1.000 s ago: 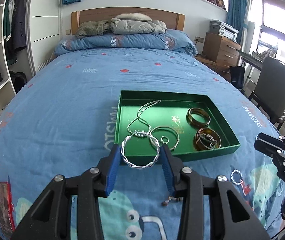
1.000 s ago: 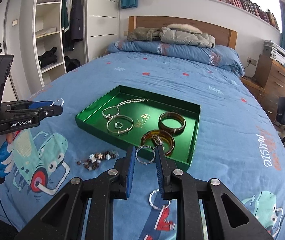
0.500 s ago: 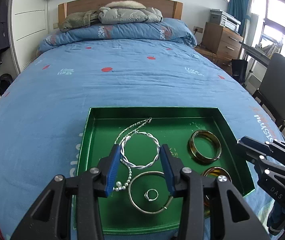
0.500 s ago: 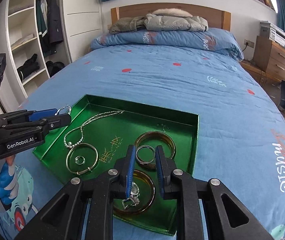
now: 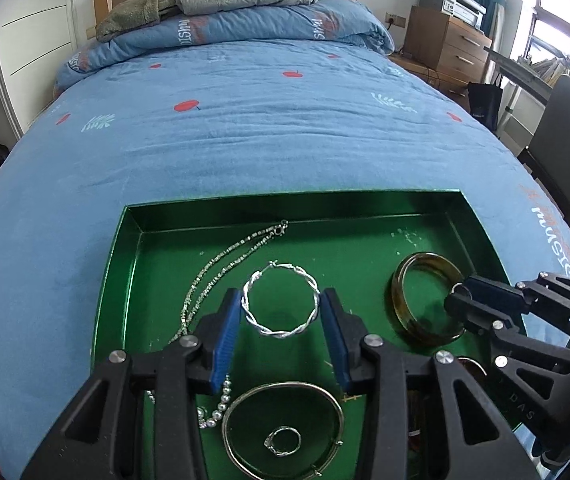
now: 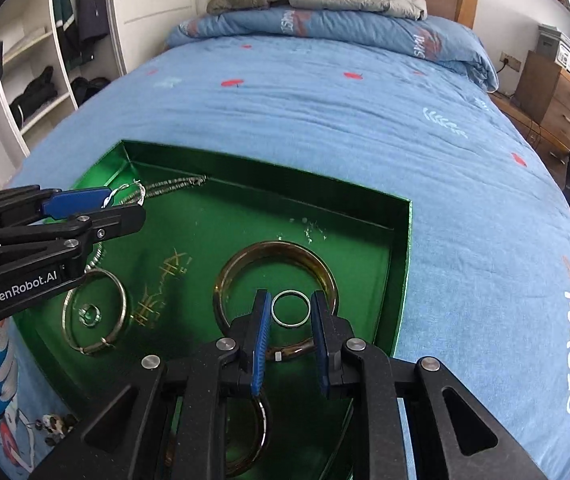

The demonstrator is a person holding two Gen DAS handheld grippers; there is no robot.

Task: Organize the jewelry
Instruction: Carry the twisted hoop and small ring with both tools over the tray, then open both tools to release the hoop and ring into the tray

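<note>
Both grippers have travelled from the near edge of the bed to above the green tray (image 5: 117, 280); left gripper (image 5: 281, 312) jaws clamp the twisted silver bangle (image 5: 281, 306), right gripper (image 6: 290, 312) jaws pinch the small silver ring (image 6: 291, 308) over the amber bangle (image 6: 241, 268), so release looks next

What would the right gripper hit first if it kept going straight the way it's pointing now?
Likely the amber bangle in the green tray. The right gripper, shut on a small silver ring, points over it; depth is unclear, so possibly the tray floor inside it.
</note>
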